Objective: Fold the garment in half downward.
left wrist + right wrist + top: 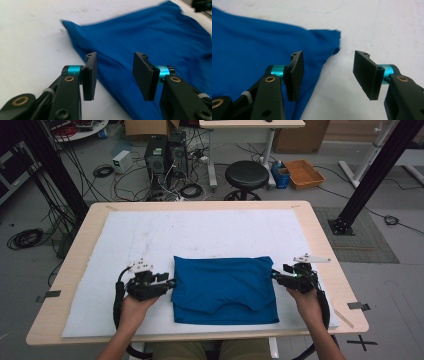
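- Lying folded on white mat (125,245) covering desk (80,245): blue cloth (225,287).
- Flanking it, left gripper (172,281) and right gripper (274,275), fingers gaping, gripping nothing.
- Blurring along cloth's far edge.

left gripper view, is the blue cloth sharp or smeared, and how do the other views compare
Left gripper view: blue cloth smeared along its far edge, black pads crisp. Right gripper view: cloth corner slightly soft, pads sharp. High view: evenly lit, no glare, whole white mat in focus.
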The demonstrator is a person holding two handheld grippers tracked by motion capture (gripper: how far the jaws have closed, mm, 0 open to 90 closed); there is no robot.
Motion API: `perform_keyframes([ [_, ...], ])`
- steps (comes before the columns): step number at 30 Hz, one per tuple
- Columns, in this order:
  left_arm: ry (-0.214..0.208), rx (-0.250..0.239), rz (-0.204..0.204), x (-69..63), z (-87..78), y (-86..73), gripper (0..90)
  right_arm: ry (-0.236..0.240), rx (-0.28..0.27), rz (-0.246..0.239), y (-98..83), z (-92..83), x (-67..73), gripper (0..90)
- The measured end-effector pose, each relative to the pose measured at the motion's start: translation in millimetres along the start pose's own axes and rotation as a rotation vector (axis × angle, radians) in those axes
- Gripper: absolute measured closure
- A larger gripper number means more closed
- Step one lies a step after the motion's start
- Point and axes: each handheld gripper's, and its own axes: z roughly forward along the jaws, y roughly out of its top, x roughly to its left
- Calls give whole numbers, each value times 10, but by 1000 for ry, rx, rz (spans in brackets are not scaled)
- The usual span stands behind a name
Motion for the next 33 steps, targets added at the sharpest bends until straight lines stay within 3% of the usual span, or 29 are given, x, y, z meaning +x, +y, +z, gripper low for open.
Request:
perform_keyframes([
  [1,0,0,0,0,0,0,550,4,0,-6,-26,-46,27,416],
  [2,-18,31,68,-155,-47,-113,550,10,-6,-12,-48,-78,49,413],
  [3,-18,31,68,-155,-47,-113,551,10,-6,-12,-48,-78,49,413],
  [4,-13,54,138,-293,-48,-181,551,13,-12,-17,-68,-101,83,410],
  [5,-13,54,138,-293,-48,-181,551,13,-12,-17,-68,-101,83,410],
  [6,-24,72,217,-409,-31,-217,551,21,-14,-20,-68,-81,103,406],
  [7,-21,83,256,-456,-16,-237,551,28,-12,-18,-66,-67,118,405],
  [9,17,109,314,-512,31,-288,526,28,-6,-39,-64,-49,146,405],
  [11,37,126,324,-521,61,-312,456,34,-5,-43,-63,-44,149,405],
  [12,72,163,347,-526,98,-351,456,36,-5,-36,-61,-42,140,405],
  [13,72,163,347,-526,98,-351,441,36,-5,-36,-61,-42,140,405],
  [16,168,158,338,-507,18,-362,434,36,-13,-29,-71,-59,106,405],
  [17,168,158,338,-507,18,-362,435,36,-13,-29,-71,-59,106,405],
  [18,218,163,315,-468,-49,-390,436,35,-15,-25,-77,-65,89,405],
  [20,275,158,275,-429,-135,-409,441,34,-14,-20,-79,-68,85,405],
  [21,275,158,275,-429,-135,-409,442,34,-14,-20,-78,-71,85,405],
  [22,323,140,241,-391,-245,-412,442,33,-16,-21,-77,-73,83,405],
  [24,348,112,207,-355,-357,-404,442,36,-16,-21,-76,-75,89,405],
  [25,348,112,207,-355,-357,-404,442,36,-15,-21,-78,-73,93,405],
  [26,346,68,170,-317,-418,-372,442,36,-14,-23,-81,-71,96,405],
  [28,337,57,154,-301,-422,-344,442,45,-5,-25,-89,-65,114,406],
  [29,319,43,144,-288,-409,-313,442,51,3,-25,-96,-68,127,408],
  [30,260,17,102,-272,-353,-246,442,61,9,-29,-107,-74,143,419],
  [31,260,17,102,-272,-353,-246,442,61,9,-29,-107,-74,143,419],
  [32,215,-4,95,-272,-251,-177,442,83,27,-39,-134,-106,174,460],
  [33,215,-4,95,-272,-251,-177,442,83,27,-39,-134,-106,174,460],
])
